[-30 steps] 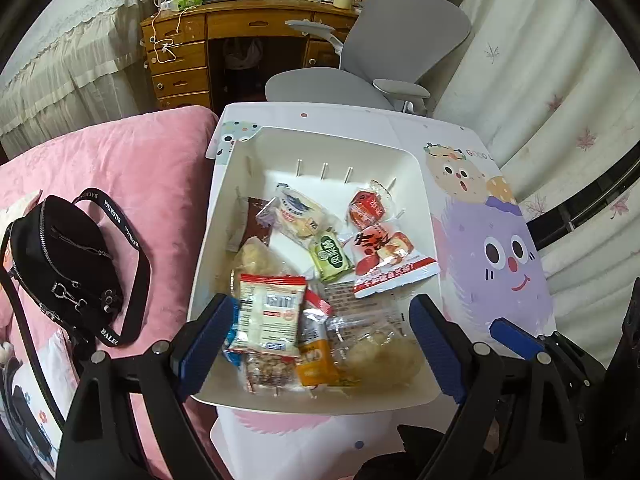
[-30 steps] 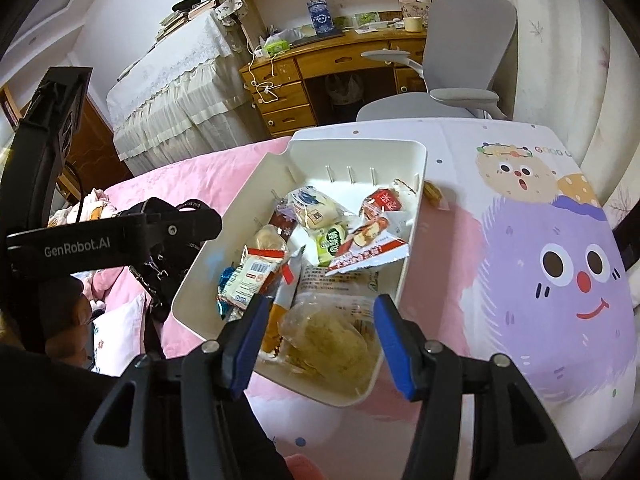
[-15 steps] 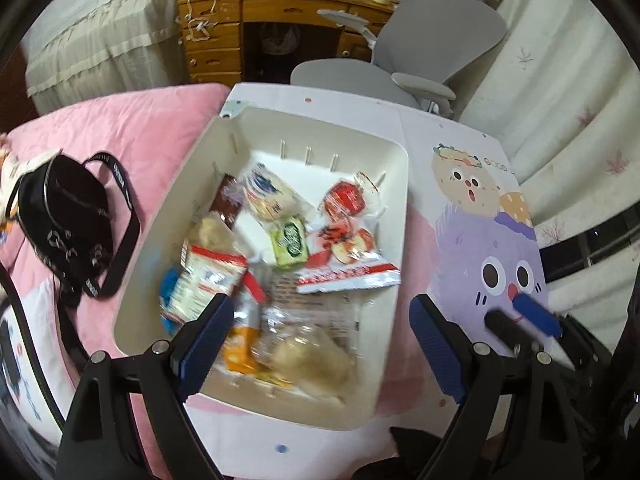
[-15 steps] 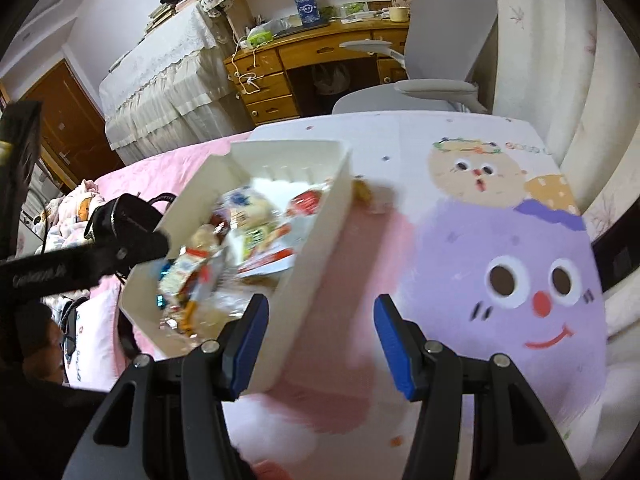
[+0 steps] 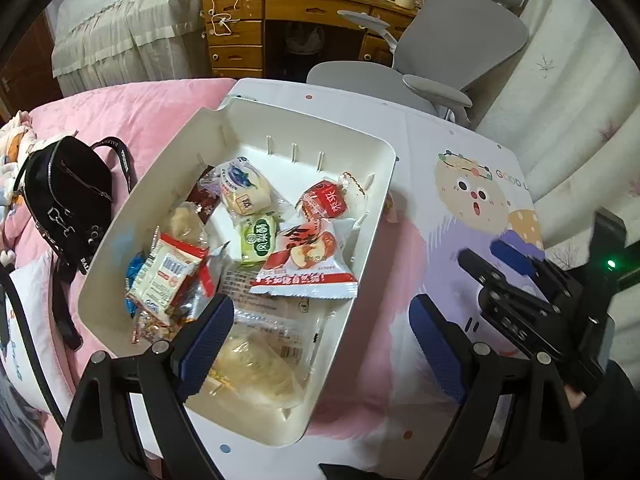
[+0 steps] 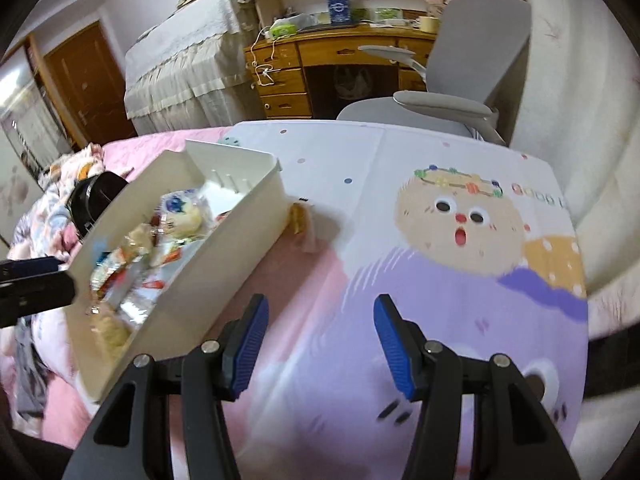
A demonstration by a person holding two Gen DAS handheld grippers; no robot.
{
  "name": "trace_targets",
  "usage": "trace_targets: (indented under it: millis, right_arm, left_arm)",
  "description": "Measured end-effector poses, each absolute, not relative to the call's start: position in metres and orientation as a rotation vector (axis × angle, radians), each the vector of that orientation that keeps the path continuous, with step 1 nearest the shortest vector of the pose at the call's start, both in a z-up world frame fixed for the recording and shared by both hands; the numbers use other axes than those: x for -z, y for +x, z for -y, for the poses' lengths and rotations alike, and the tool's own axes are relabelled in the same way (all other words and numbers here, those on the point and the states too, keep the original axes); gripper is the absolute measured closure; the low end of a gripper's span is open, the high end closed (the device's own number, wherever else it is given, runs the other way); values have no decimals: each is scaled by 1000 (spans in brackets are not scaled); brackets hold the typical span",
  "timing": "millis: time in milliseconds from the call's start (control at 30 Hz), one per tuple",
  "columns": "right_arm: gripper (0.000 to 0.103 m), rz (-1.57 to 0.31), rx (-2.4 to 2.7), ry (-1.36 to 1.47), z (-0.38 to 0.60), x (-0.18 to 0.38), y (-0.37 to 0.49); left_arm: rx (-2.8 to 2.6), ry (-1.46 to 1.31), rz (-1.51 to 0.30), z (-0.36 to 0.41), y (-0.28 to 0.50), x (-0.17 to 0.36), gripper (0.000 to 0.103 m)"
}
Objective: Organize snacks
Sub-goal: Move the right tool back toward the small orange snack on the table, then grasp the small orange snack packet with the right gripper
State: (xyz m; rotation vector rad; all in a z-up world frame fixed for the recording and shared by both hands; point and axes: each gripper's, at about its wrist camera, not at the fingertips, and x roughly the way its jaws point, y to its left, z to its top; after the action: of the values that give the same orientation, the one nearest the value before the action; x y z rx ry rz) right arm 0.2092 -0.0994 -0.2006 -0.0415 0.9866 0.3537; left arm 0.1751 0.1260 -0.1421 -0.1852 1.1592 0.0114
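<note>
Since a second ago the left gripper (image 5: 316,340) has slid rightward; spread wide and empty, it hangs over the white bin (image 5: 362,236) of snacks (image 5: 304,264). The right gripper (image 6: 318,344) has swung off, released; one stray snack (image 6: 298,218) lies ahead-left beside the bin, easily overlooked.

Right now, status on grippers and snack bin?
Left gripper open, over bin's near end. Right gripper open, empty, over cartoon sheet. White bin full of snacks. One snack outside bin.
</note>
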Motion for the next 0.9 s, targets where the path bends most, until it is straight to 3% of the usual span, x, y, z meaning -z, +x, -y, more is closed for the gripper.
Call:
trace_targets:
  millis: [567, 900]
  right_arm:
    - [49, -922, -462, -132, 58, 256, 284]
    - [62, -956, -482, -167, 43, 276, 304]
  left_arm:
    - [-88, -167, -1264, -124, 200, 177, 14]
    - [-111, -186, -1274, -137, 201, 183, 14]
